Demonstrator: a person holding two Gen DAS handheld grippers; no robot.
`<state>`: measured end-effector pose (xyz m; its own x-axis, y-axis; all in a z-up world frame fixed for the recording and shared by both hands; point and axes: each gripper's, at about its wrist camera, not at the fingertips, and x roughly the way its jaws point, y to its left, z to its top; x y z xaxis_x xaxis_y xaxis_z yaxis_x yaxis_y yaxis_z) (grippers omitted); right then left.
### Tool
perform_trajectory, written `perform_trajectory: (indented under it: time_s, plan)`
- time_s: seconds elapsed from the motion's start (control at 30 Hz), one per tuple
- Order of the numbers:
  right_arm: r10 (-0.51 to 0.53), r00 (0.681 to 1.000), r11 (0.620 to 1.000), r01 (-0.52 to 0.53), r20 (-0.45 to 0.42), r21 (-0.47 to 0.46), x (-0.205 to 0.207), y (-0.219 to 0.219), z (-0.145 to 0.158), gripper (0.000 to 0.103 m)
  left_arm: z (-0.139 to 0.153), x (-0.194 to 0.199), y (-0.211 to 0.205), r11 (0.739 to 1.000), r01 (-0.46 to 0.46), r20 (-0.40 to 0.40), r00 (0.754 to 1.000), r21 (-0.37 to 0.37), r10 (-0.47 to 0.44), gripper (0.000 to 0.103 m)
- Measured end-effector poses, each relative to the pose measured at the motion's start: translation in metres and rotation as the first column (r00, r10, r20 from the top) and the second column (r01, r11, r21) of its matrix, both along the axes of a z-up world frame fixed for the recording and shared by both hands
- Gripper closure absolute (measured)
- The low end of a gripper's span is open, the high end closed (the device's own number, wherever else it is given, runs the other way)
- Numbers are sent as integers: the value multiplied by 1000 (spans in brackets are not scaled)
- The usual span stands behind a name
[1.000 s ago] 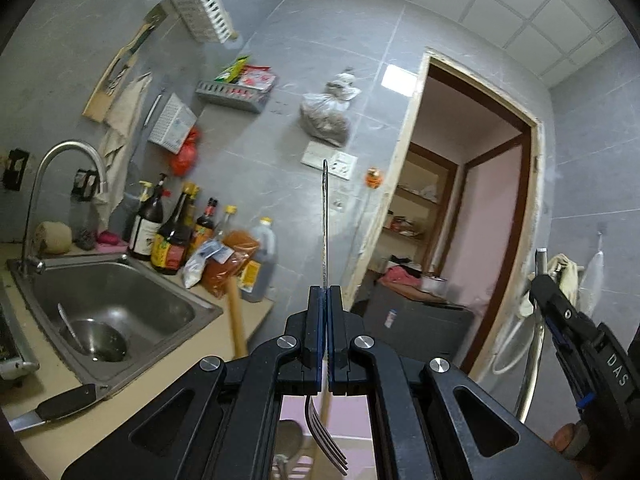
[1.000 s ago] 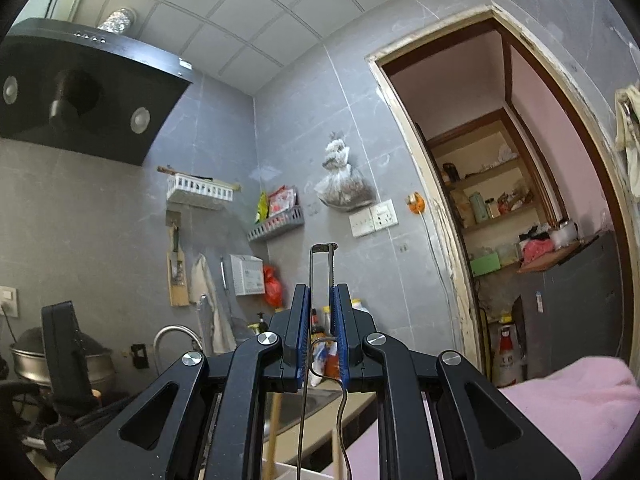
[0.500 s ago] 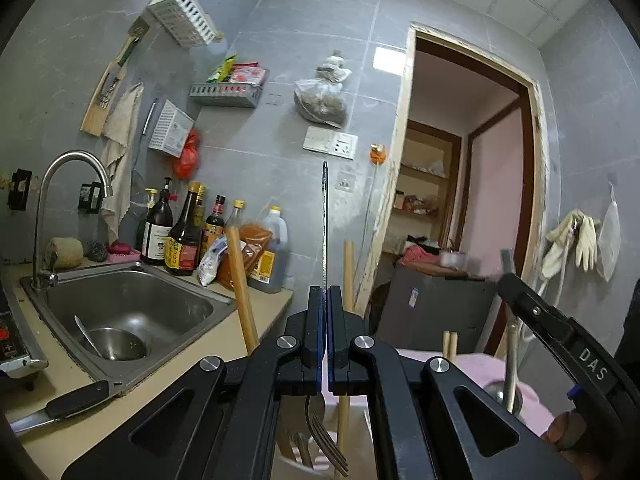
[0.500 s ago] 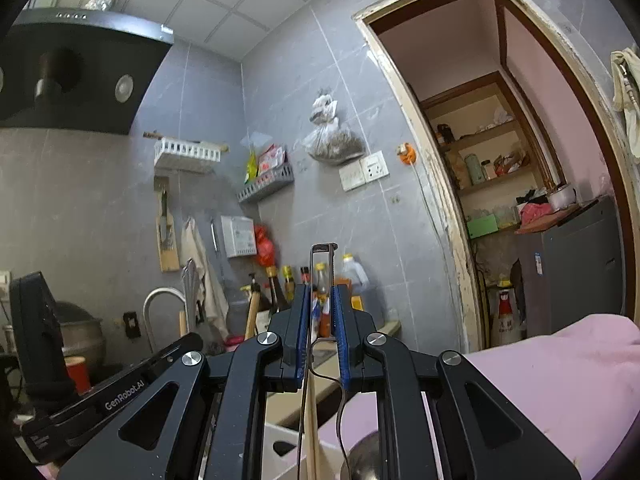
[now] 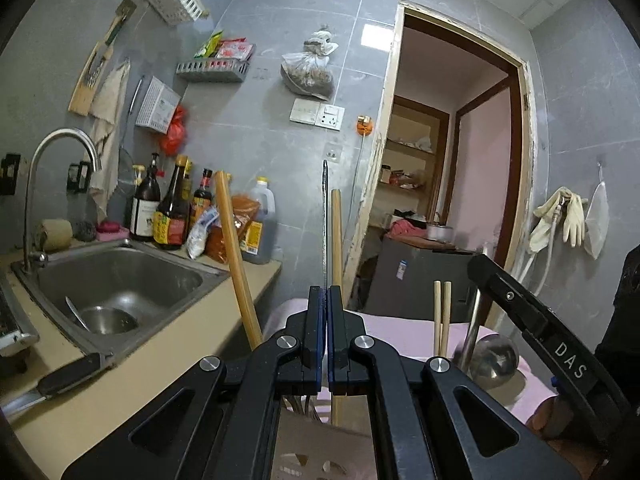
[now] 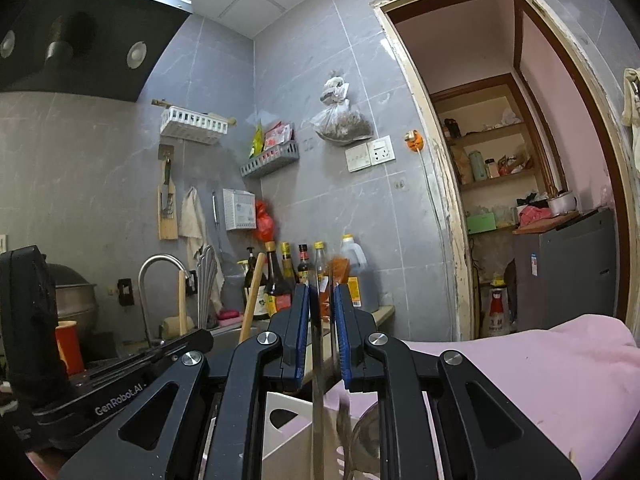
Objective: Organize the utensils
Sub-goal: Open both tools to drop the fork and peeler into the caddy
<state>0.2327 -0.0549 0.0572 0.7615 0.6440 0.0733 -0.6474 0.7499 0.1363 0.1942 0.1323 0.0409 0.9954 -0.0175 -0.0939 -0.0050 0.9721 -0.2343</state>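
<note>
**Both grippers held over the utensil holder, fork clamped in the left**

A pink cloth [image 5: 394, 326] is spread over the surface beneath both grippers, and a steel sink [image 5: 120, 280] is set into the counter to the left of it. A white utensil holder [image 6: 288, 400] with a cut-out wall is seen directly under the 2 grippers, standing on the cloth.

The left gripper [image 5: 325, 292] is pointed level, and its jaws are closed fully on a fork [image 5: 325, 220]. The fork is held upright and seen edge-on, with its handle rising above the pads; its lower end is only dimly made out beneath the gripper, over the holder.

The right gripper [image 6: 322, 292] is also pointed level. Its jaws have just been opening and are parted a little. A thin metal handle [image 6: 318, 380] is seen between them as a blurred vertical streak, running down towards the holder; the pads appear to be clear of it. What kind of utensil it belongs to cannot be told.

A steel ladle [image 5: 493, 360] is seen bowl-down beside the holder. 2 wooden handles [image 5: 236, 248] stand up out of the holder, one tilted and one nearly upright. 2 chopsticks [image 5: 442, 312] are stood upright side by side, between the left gripper and the ladle.
</note>
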Motion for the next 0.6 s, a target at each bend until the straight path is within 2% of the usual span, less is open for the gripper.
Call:
perform_trajectory:
  time_s: [0.17, 0.23, 0.33, 0.43, 0.5, 0.6]
  plan:
    - [-16, 1000, 1000, 16, 27, -2, -5, 1, 1, 85, 3, -11, 9, 998, 6, 46, 999, -60, -4, 102]
    - [-20, 999, 1000, 19, 36, 4, -7, 0, 0, 80, 6, -16, 10, 998, 9, 66, 998, -68, -4, 102]
    - [-38, 998, 999, 38, 58, -1, -11, 1, 0, 79, 10, -21, 8, 998, 14, 79, 997, -65, -9, 100]
    - [-71, 994, 997, 71, 80, 4, -15, 0, 0, 69, 14, -23, 5, 998, 20, 89, 996, -57, -15, 88]
    - [-114, 989, 993, 114, 91, 15, -19, -1, 0, 55, 15, -25, 4, 998, 20, 98, 995, -59, -14, 76]
    - [-173, 980, 985, 170, 98, 34, -22, -5, 2, 45, 18, -27, 1, 999, -22, 95, 995, -49, 26, 70]
